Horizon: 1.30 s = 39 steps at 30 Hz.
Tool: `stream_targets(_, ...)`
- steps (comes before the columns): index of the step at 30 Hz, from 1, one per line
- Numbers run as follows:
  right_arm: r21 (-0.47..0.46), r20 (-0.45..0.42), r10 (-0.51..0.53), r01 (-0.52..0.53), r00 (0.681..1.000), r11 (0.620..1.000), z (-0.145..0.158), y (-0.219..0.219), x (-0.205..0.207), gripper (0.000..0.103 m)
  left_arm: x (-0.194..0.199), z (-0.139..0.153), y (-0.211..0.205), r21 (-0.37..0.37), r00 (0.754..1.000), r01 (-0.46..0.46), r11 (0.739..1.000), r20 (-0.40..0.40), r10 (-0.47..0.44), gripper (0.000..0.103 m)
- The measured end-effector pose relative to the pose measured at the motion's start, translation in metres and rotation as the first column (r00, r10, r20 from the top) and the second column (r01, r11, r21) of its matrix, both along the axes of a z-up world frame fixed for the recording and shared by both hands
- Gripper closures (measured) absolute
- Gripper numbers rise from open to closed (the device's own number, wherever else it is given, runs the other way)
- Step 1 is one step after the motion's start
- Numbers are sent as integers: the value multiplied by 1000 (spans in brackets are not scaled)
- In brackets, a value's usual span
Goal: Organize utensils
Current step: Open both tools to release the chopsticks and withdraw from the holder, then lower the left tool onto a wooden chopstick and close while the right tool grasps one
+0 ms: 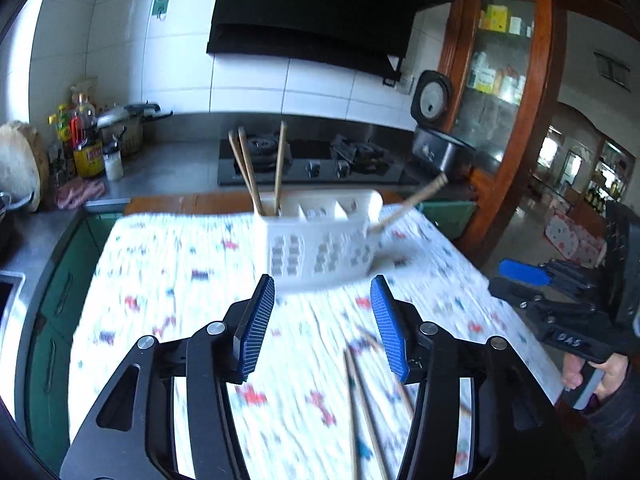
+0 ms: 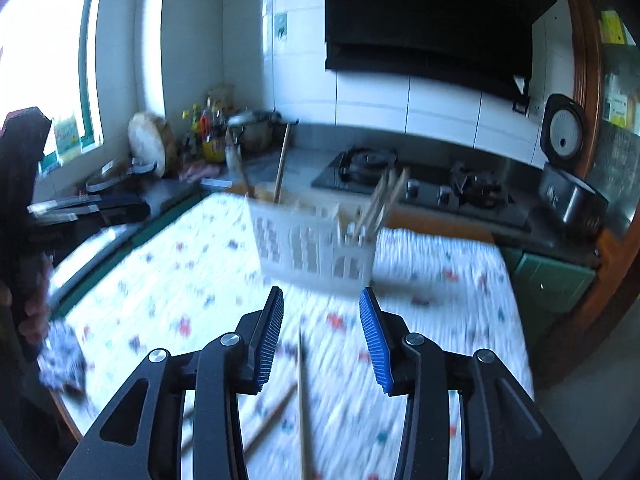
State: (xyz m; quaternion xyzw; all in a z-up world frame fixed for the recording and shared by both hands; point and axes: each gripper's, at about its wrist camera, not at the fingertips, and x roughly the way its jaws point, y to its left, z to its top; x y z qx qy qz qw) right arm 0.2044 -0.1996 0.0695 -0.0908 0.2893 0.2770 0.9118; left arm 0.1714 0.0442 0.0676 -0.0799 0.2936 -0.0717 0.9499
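Observation:
A white perforated utensil caddy (image 1: pixel 320 240) stands on the patterned cloth, blurred in both views. Wooden chopsticks (image 1: pixel 250 172) stand upright in its left compartment, and one more (image 1: pixel 412 200) leans out at its right end. My left gripper (image 1: pixel 322 280) is open just in front of the caddy with nothing between its fingers. Loose chopsticks (image 1: pixel 362 400) lie on the cloth below its right finger. In the right wrist view the caddy (image 2: pixel 312 248) holds chopsticks (image 2: pixel 384 200) on its right side. My right gripper (image 2: pixel 321 291) is open, and a loose chopstick (image 2: pixel 302 392) lies on the cloth under the gap.
A gas hob (image 1: pixel 312 160) and a rice cooker (image 1: pixel 436 140) sit on the counter behind the table. Bottles and a pot (image 1: pixel 88 136) crowd the back left. The right gripper's body (image 1: pixel 560 312) and a hand (image 1: pixel 600 372) are at the table's right edge. A wooden cabinet (image 1: pixel 504 80) stands beyond.

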Motion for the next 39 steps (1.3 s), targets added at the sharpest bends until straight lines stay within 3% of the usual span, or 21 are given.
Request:
stream_targets(9, 6, -86, -2, 3, 996, 1000, -79, -18, -51, 64, -62, -61, -17, -29, 997, 16, 999, -70, -18, 52)
stream_targets(16, -9, -162, -11, 9, 987, 1000, -120, -25, -62, 66, -87, -106, -28, -58, 988, 26, 998, -151, -35, 52)
stream_targets(29, -86, -223, -27, 8, 974, 996, -153, -19, -53, 78, -97, -153, -42, -73, 968, 35, 997, -244, -52, 54)
stream_targets(39, -103, -236, -32, 8, 971, 995, -161, -17, -51, 84, -90, -164, -45, -47, 966, 28, 999, -254, -39, 73)
